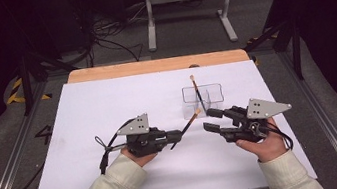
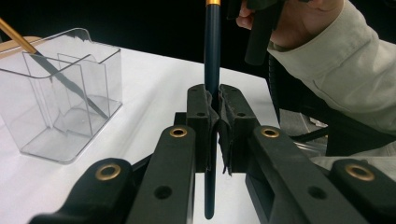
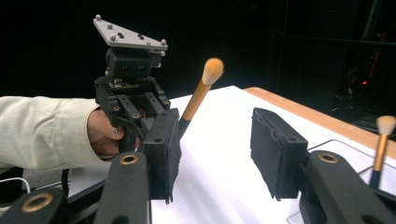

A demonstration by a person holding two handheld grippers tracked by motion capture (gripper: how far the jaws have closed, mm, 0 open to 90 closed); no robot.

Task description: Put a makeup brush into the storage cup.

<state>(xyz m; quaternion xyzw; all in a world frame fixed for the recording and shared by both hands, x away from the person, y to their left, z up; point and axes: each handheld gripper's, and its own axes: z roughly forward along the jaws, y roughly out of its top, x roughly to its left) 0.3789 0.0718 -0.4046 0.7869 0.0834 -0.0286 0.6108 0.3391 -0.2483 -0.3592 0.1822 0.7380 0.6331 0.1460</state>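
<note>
floor (image 1: 187,31): grey (cables trailing) | white table frame (image 1: 188,0) behind | surroundings: dark

Just left of clear holder (image 1: 202,98) (second brush (image 1: 197,91) in it): brush (image 1: 188,123) tilted, in left gripper (image 1: 178,134); right gripper (image 1: 213,119) just before it.

A fixed overhead camera looks forward and down across the white table (image 1: 111,133). Two close cameras ride the grippers, each looking along its own black jaws. All three views share the clear plastic holder (image 1: 203,100) and the held brush (image 3: 198,95).
</note>
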